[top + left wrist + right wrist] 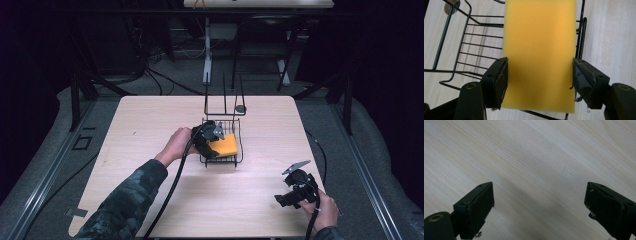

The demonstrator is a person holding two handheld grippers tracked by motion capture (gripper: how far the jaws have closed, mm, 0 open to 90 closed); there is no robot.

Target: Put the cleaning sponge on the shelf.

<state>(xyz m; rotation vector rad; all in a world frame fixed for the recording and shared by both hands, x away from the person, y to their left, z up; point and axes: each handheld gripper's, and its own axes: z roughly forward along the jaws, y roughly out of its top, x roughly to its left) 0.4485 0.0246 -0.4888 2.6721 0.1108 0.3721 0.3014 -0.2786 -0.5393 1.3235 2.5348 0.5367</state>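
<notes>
The yellow sponge [539, 55] lies in the black wire basket [239, 145] at the centre of the high view, on the pale wooden bench [150, 130]. In the left gripper view it runs straight ahead from the camera, its long axis pointing away up the frame, and the two jaws stand one on each long side of it. Both pads sit at or touching the sponge's edges; no squeeze shows in the foam, so whether the left gripper [539, 82] truly has hold of it or merely brackets it cannot be told. The left hand [175, 145] reaches in from the lower left of the high view, forearm angled up toward the basket, gripper tipped down over its near rim.

The right gripper [289, 199] rests well apart at the lower right, held low over bare bench, its jaws spread wide with nothing between them. The left hand is clearly the nearer.
</notes>
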